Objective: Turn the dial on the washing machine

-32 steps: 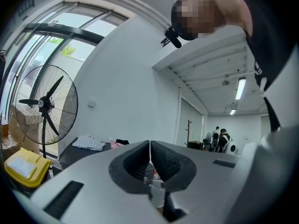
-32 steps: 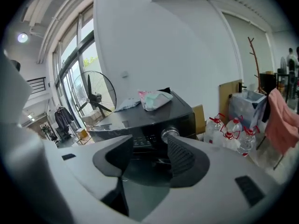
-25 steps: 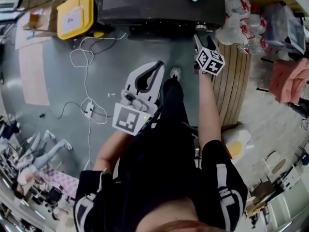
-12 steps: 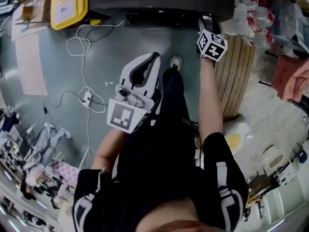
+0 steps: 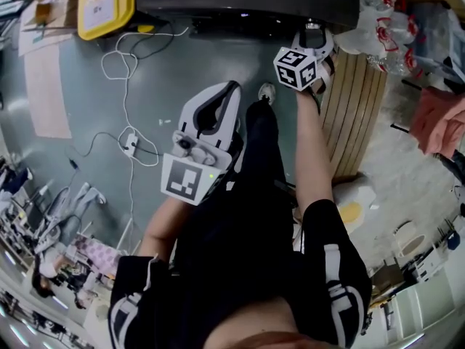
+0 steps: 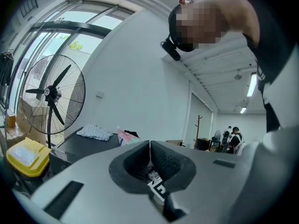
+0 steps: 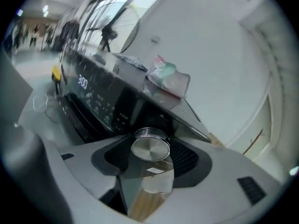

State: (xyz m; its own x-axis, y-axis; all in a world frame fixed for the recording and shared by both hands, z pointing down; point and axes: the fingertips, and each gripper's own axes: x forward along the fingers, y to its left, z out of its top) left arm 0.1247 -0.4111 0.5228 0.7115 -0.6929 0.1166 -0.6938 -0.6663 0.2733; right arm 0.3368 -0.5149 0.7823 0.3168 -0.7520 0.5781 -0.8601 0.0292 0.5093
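Observation:
The washing machine is a dark box at the top of the head view, and its control panel shows lit digits. A round brushed-metal dial sticks out of the panel's right end. My right gripper is shut on the dial, one dark pad pressing each side of its rim. In the head view the right gripper reaches to the machine's front, its marker cube rolled to the left. My left gripper hangs back over the floor, shut and empty, its pads touching.
A yellow-lidded bin stands left of the machine, with white cables and a power strip on the grey floor. A slatted wooden board and plastic bags lie right. A packet rests on the machine. A standing fan is nearby.
My right gripper has moved up to the machine's front and rolled to the left, its marker cube now facing another way. The left gripper has barely moved.

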